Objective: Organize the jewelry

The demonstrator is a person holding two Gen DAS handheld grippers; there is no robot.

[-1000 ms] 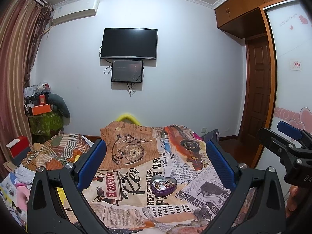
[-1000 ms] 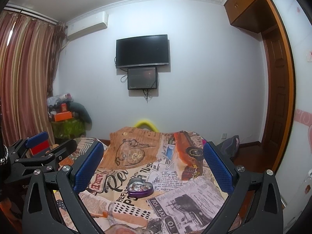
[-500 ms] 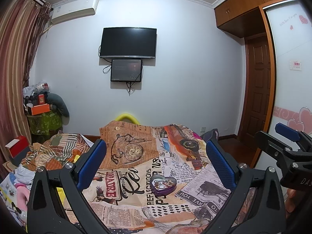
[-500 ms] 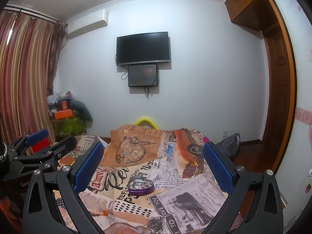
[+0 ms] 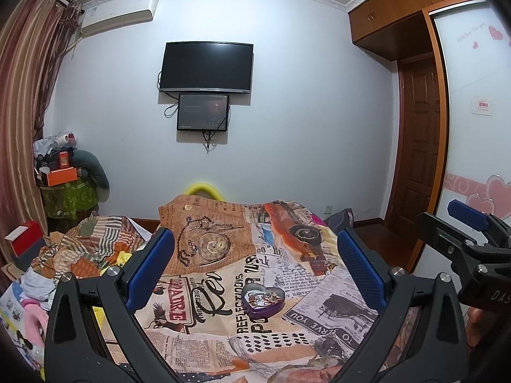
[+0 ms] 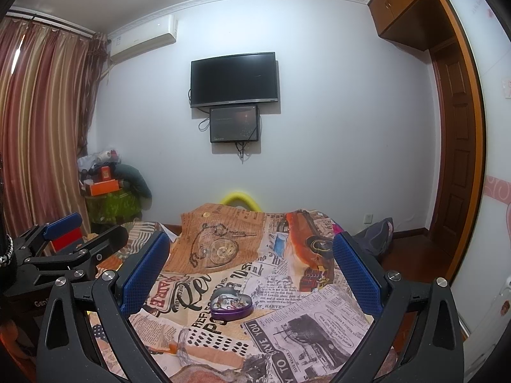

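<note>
A purple heart-shaped tin [image 5: 263, 299] lies open on the newspaper-print bedspread [image 5: 204, 328], with several small jewelry pieces tangled inside it. The same purple tin [image 6: 230, 307] shows in the right wrist view. My left gripper [image 5: 255, 261] hovers above and short of the tin, open, with nothing between its blue pads. My right gripper [image 6: 249, 265] also hangs open and empty over the bed. Each gripper appears in the other's view: the right gripper [image 5: 469, 223] at the right edge, the left gripper [image 6: 73, 233] at the left edge.
A heap of striped and patterned clothes [image 5: 92, 249] lies left of the bed. A red box [image 5: 24, 239] and a cluttered green-covered stand [image 5: 68, 191] sit by the curtain. A wardrobe with sliding panels [image 5: 472, 127] flanks the right. A TV [image 5: 206, 67] hangs ahead.
Both cameras have shifted slightly; the tin sits a little lower in the right wrist view. Both grippers have stayed open and empty.
</note>
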